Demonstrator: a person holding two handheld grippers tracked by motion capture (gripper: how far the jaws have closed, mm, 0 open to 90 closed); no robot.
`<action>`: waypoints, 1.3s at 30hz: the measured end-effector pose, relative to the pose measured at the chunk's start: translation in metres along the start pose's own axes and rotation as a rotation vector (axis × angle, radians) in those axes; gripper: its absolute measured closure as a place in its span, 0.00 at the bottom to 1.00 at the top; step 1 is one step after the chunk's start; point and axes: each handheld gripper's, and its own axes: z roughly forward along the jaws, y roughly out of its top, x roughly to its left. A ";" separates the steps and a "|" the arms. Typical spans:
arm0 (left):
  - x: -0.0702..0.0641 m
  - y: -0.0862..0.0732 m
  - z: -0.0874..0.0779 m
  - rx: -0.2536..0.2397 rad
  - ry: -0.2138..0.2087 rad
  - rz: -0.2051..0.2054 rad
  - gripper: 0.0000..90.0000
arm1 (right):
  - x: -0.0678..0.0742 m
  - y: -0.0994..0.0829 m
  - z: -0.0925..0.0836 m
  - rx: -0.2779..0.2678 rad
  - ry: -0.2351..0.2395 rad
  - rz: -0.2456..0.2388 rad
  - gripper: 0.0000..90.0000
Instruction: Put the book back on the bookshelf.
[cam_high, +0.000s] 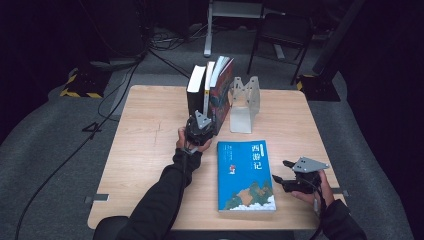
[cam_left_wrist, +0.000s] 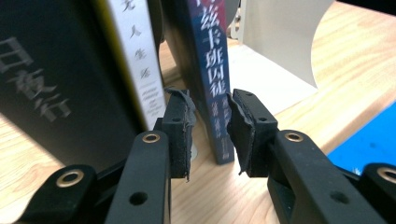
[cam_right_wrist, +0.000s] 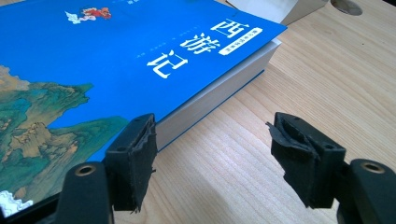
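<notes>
- The person's left gripper (cam_high: 200, 131) sits at the near foot of a row of three upright books at the middle of the far half of the pale wooden table (cam_high: 145, 145); its jaws stand slightly apart, with nothing pinched between them.
- In the left gripper view, that gripper (cam_left_wrist: 211, 133) points at the dark blue-spined upright book (cam_left_wrist: 211, 70). The spine's lower end stands in the gap between the pads, which do not press it.
- This book's long axis runs up and down, with pale characters reading down the spine. In the high view the dark blue-spined upright book (cam_high: 222, 90) leans a little toward the right, its patterned red and blue cover facing right.
- Left of it stand a thin white-spined book (cam_left_wrist: 135, 56) and a thick black book (cam_left_wrist: 56, 79); the spine lettering is legible in the left gripper view, not in the high view.
- Just right of the row stands a bent white metal bookend (cam_high: 243, 104), its flat foot lying on the table.
- Nearer the person lies a blue paperback with a painted landscape cover (cam_high: 246, 175), flat, its long axis running from the near edge toward the bookend, the white title at the far right corner.
- The right gripper view adds the pale page block along the edge of the blue paperback (cam_right_wrist: 107, 60).
- The right gripper (cam_high: 285, 176) rests at the paperback's right edge, jaws wide apart and empty; in its own view the gripper (cam_right_wrist: 212, 154) has one pad over the cover's corner.
</notes>
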 end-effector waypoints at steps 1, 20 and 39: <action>0.001 -0.001 -0.002 0.003 -0.002 0.010 0.76 | 0.000 0.000 0.000 0.002 0.001 -0.001 0.35; -0.004 -0.028 -0.039 0.106 -0.169 0.184 0.73 | 0.009 -0.012 -0.014 0.019 0.031 0.004 0.35; -0.030 -0.083 -0.094 0.268 -0.378 0.379 0.51 | 0.032 -0.033 -0.017 0.145 0.192 -0.062 0.37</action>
